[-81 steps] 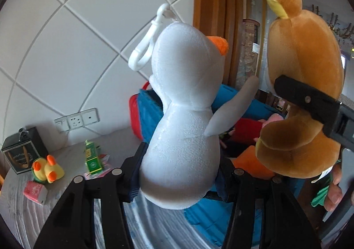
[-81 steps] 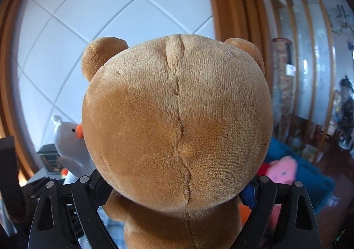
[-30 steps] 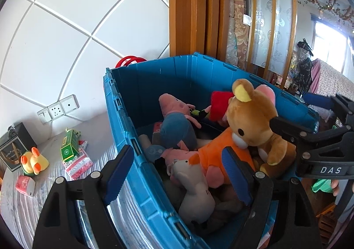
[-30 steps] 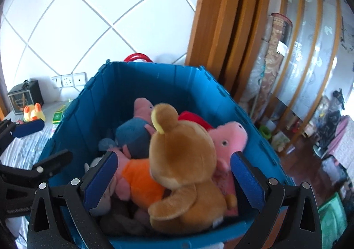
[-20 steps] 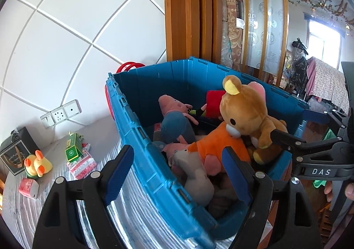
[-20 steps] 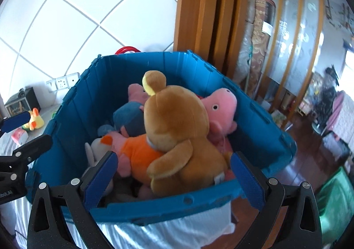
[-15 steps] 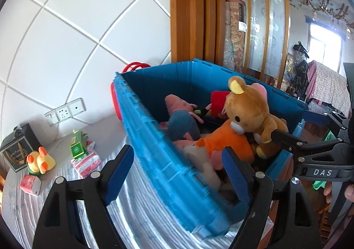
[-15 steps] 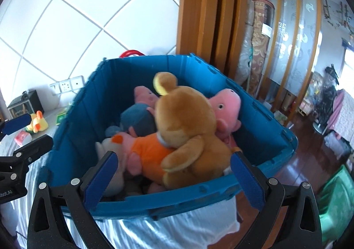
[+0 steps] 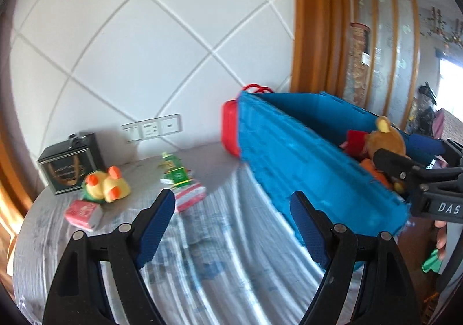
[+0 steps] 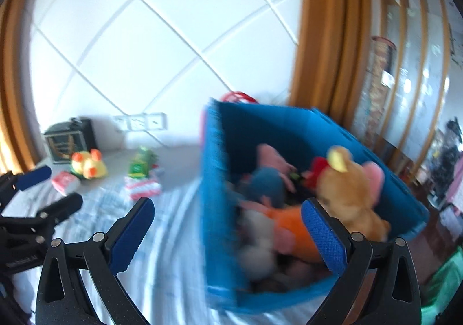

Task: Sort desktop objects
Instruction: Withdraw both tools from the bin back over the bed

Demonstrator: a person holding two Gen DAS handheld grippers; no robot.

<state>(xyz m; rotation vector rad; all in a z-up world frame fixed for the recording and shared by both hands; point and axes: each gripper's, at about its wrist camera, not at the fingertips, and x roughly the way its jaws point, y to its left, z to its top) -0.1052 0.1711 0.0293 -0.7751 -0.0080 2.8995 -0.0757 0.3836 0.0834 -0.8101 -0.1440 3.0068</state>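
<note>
A blue bin stands on the right of the table and holds several plush toys, among them a brown bear and an orange-clad toy. My left gripper is open and empty above the table, left of the bin. My right gripper is open and empty, over the bin's near left wall. On the table lie a yellow plush duck, a green box, a red-striped packet and a pink packet.
A dark tin box stands at the back left by wall sockets. A red case leans behind the bin. The table has a grey-white cloth. A wooden pillar rises behind the bin.
Both grippers let go of the white penguin and brown bear into the bin, opened, and have swung left, away from the bin toward the table's items.
</note>
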